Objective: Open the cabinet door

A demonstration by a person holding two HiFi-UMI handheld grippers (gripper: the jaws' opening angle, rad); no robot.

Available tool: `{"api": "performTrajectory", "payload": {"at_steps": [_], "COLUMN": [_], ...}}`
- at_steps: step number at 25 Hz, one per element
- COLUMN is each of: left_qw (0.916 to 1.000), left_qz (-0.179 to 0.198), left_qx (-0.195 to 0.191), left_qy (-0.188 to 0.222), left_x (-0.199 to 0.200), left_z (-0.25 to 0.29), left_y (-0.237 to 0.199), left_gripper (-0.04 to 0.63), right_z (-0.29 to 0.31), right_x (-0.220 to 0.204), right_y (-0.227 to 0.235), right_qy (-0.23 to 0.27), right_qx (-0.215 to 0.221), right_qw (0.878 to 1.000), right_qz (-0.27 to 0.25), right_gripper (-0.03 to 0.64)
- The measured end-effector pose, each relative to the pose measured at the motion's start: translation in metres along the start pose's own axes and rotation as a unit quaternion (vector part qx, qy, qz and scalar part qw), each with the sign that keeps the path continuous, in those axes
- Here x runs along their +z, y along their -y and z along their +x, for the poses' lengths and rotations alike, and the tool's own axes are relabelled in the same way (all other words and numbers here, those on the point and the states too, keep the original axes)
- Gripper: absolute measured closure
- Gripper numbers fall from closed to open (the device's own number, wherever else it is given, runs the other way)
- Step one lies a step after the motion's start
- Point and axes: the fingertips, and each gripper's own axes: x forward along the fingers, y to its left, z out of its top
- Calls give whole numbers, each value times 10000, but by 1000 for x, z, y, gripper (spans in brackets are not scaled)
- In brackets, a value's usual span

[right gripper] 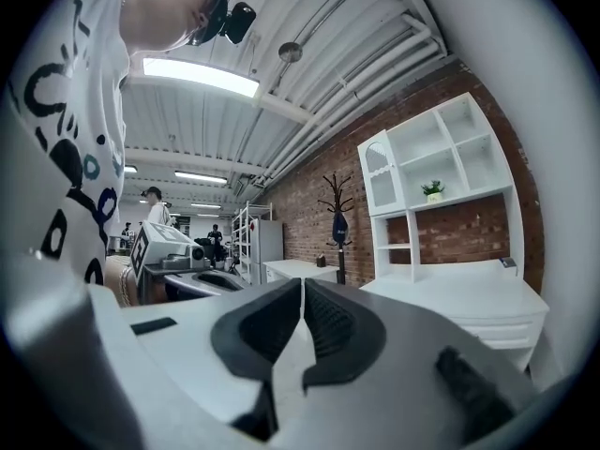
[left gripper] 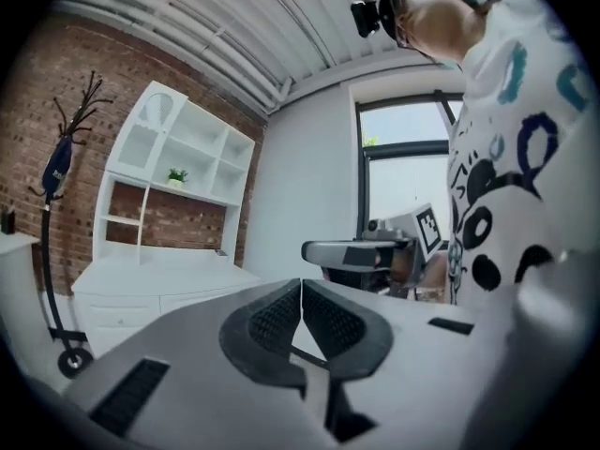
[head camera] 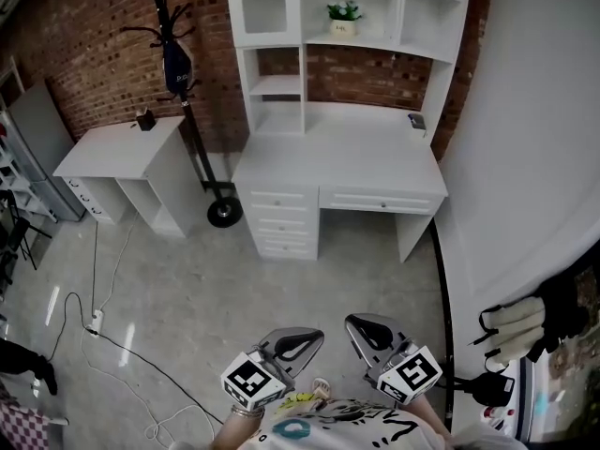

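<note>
L gripper [head camera: 302, 336]: in the left gripper view [left gripper: 301, 285] I found both jaws closed tip to tip, nothing between them. R gripper [head camera: 364, 326]: same finding in the right gripper view [right gripper: 303, 282], pads together, nothing held. In the head view both sat side by side at 6 o'clock, close to my operator's printed shirt [head camera: 347, 425], noses angled toward 12, clear of all furniture.

Task item: cabinet door [head camera: 263, 7], arched pane, upper-L compartment of the white hutch [head camera: 441, 26], approx. 11–12 o'clock from the grippers and well apart from them. It appeared shut. Neither gripper touched it. Also seen in the left gripper view [left gripper: 150, 125] and the right gripper view [right gripper: 377, 174].

Surroundings, head view: potted plant [head camera: 344, 17] on the shelf just R of the door, 12 o'clock. Desk [head camera: 337, 162] under the hutch, drawers closed; small dark item [head camera: 416, 121] at its R rear corner, ID not possible. Coat stand [head camera: 178, 54] at 11 o'clock against the brick wall [head camera: 84, 36]. White side table [head camera: 112, 148] at 10 o'clock. Power strip [head camera: 95, 322] w/ cable on the floor at 9 o'clock. Pale gloves [head camera: 514, 331] at 3 o'clock.
</note>
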Motion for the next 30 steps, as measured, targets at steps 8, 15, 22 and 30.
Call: {"api": "performTrajectory", "payload": {"at_steps": [8, 15, 22, 30], "left_qw": [9984, 9992, 9981, 9975], "left_qz": [-52, -185, -1, 99], "left_qx": [-393, -227, 567, 666], "left_qy": [-405, -259, -239, -192], "left_x": [-10, -9, 4, 25], "left_z": [32, 41, 47, 55], "left_y": [2, -36, -112, -173], "left_gripper": [580, 581, 581, 581], "right_z": [9, 41, 79, 128], "right_x": [-10, -10, -4, 8], "right_y": [21, 39, 65, 97], "right_qy": [-148, -161, -233, -155], "right_qx": [214, 281, 142, 41], "right_qw": [9996, 9995, 9995, 9999], "right_qz": [125, 35, 133, -28], "right_gripper": [588, 588, 588, 588]}}
